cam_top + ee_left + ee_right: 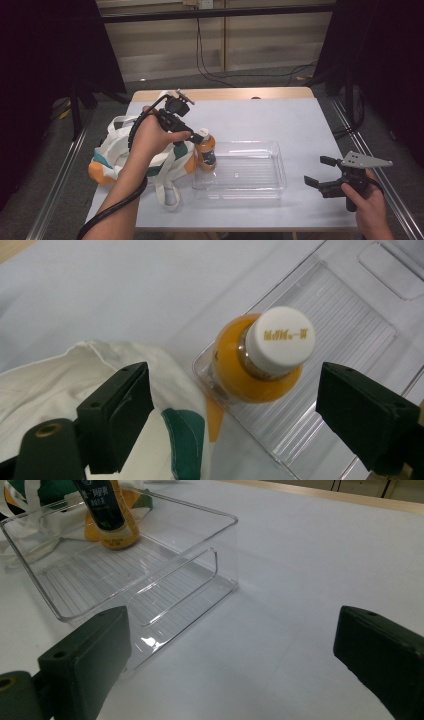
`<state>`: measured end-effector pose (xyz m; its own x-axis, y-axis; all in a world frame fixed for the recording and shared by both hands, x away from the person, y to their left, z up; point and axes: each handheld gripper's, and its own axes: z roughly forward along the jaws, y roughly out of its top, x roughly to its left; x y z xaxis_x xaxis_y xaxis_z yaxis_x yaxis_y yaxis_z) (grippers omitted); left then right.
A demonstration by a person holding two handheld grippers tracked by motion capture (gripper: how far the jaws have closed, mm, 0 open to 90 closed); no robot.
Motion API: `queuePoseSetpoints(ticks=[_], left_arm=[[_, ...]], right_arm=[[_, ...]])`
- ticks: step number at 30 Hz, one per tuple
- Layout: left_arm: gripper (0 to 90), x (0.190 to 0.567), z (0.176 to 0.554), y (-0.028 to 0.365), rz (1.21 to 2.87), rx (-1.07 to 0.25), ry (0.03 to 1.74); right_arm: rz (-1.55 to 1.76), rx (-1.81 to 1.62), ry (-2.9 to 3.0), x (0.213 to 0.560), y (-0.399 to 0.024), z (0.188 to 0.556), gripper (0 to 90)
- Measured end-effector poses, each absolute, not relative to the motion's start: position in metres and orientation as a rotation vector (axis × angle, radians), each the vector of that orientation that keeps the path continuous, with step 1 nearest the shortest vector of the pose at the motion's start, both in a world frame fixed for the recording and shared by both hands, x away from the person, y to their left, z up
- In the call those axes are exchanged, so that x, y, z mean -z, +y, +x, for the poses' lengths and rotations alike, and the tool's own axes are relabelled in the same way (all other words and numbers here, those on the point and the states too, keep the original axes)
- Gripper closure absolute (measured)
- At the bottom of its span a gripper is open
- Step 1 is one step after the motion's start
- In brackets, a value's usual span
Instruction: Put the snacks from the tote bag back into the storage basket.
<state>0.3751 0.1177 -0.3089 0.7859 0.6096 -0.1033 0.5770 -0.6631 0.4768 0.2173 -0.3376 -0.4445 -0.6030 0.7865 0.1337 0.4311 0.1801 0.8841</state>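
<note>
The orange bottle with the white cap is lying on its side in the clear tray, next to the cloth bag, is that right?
Not quite. The orange bottle stands upright in the clear tray, next to the cloth bag. The left gripper view looks down on its white cap, and the right gripper view shows it standing on its base.

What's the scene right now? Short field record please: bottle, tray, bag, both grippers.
bottle: orange bottle with white cap, upright in the tray's corner nearest the bag
tray: clear plastic tray, otherwise bare
bag: white tote bag on the table left of the tray
left gripper: left gripper open, above the bottle, not touching it
right gripper: right gripper open, right of the tray, holding nothing
</note>
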Motion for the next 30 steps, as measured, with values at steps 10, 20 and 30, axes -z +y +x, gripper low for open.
queuePoseSetpoints(ticks=[10, 20, 30], left_arm=[[14.3, 0.317, 0.372, 0.133, 2.464, -0.097, 0.917], [14.3, 0.327, 0.368, 0.142, 2.446, -0.077, 0.936], [14.3, 0.332, 0.364, 0.149, 2.422, -0.099, 0.932]], right_arm=[[1.149, -1.395, 2.106, 0.444, -0.338, 0.217, 1.8], [1.149, -1.391, 2.109, 0.445, -0.337, 0.217, 1.8], [1.146, -1.39, 2.119, 0.445, -0.336, 0.217, 1.8]])
